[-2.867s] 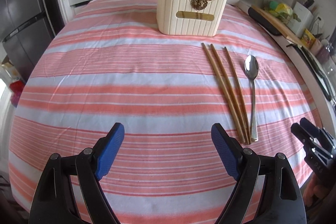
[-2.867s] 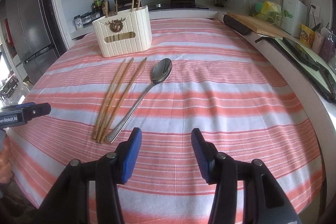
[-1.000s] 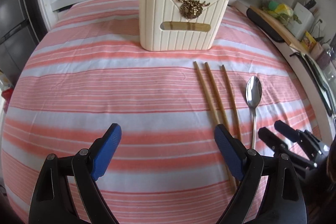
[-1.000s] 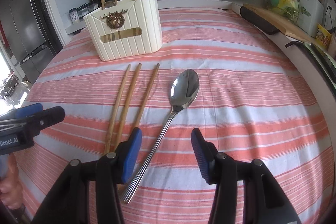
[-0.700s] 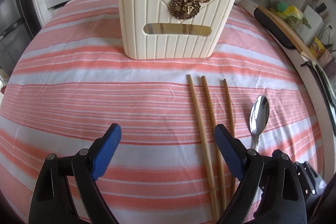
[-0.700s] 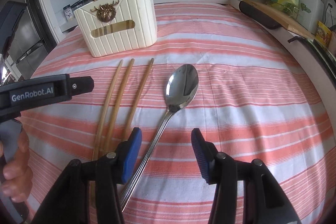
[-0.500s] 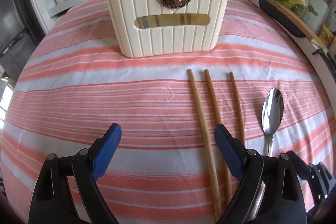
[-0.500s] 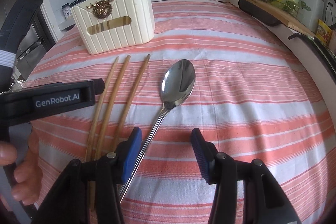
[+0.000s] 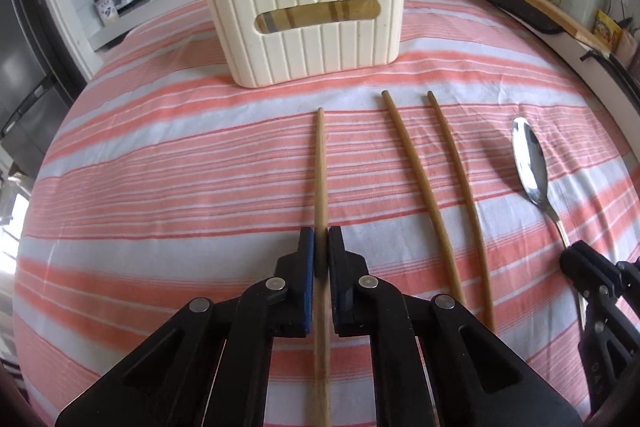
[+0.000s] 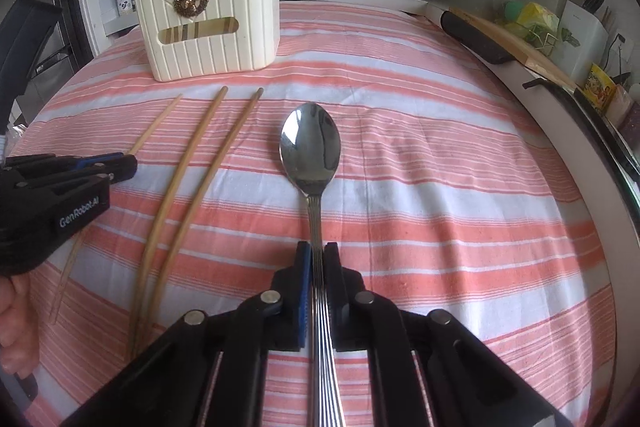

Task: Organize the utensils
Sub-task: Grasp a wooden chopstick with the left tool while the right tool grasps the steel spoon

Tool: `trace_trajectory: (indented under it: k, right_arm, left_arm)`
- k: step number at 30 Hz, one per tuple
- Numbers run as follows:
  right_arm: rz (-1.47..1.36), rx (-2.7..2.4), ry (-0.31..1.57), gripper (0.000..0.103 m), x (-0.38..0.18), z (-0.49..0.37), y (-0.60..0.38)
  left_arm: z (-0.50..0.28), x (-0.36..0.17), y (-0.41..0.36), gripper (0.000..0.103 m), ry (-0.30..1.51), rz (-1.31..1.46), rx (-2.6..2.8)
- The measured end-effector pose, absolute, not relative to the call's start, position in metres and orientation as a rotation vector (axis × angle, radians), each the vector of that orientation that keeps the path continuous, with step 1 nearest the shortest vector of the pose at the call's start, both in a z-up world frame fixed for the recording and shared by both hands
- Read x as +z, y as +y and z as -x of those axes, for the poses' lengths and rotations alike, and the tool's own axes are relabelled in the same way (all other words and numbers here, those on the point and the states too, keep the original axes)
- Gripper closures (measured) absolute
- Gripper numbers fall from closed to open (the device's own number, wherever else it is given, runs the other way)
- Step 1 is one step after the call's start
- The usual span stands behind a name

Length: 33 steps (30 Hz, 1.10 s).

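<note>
While the cream holder (image 9: 308, 15) is standing ahead of both grippers, I am clamping a chopstick (image 9: 321, 163) in my left gripper (image 9: 321, 259) and the spoon (image 10: 311, 151) handle in my right gripper (image 10: 318, 267); lifting both toward it comes next.
</note>
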State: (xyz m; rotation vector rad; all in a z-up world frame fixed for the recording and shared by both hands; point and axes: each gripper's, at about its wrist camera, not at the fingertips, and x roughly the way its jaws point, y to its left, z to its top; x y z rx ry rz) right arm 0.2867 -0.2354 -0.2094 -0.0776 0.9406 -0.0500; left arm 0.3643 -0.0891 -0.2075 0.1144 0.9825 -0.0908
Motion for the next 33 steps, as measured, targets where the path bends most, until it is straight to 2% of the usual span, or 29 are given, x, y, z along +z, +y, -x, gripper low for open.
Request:
trace_trajectory:
  k: [9, 11, 12, 13, 14, 15, 16, 20, 31, 33]
  right_arm:
    - [0.107, -0.074, 0.964, 0.096, -0.207, -0.259, -0.253]
    - [0.093, -0.052, 0.968, 0.094, -0.206, -0.257, -0.254]
    - [0.078, -0.034, 0.972, 0.085, -0.206, -0.257, -0.256]
    - [0.059, -0.014, 0.976, 0.077, -0.205, -0.258, -0.257]
    - [0.033, 0.008, 0.976, 0.062, -0.203, -0.259, -0.259]
    - [0.007, 0.019, 0.971, 0.056, -0.200, -0.260, -0.262]
    - [-0.015, 0.022, 0.966, 0.056, -0.197, -0.262, -0.265]
    - [-0.113, 0.032, 0.974, 0.056, -0.190, -0.274, -0.277]
    - [0.027, -0.030, 1.036, 0.050, -0.210, -0.338, -0.252]
    - [0.047, -0.032, 1.037, 0.053, -0.212, -0.349, -0.248]
  left_arm:
    - [-0.334, -0.208, -0.003, 0.097, 1.015, 0.026, -0.040]
    - [-0.331, -0.208, 0.010, 0.093, 1.029, 0.072, -0.071]
    - [-0.329, -0.207, 0.016, 0.089, 1.037, 0.090, -0.087]
    - [-0.328, -0.206, 0.020, 0.075, 1.044, 0.104, -0.104]
    - [-0.328, -0.204, 0.023, 0.058, 1.047, 0.113, -0.118]
    - [-0.327, -0.201, 0.026, 0.052, 1.042, 0.119, -0.127]
    - [-0.326, -0.198, 0.029, 0.045, 1.034, 0.122, -0.134]
    - [-0.332, -0.193, 0.033, 0.037, 1.045, 0.119, -0.171]
    - [-0.377, -0.210, 0.005, 0.036, 1.110, -0.108, -0.134]
    - [-0.382, -0.209, 0.001, 0.049, 1.108, -0.101, -0.156]
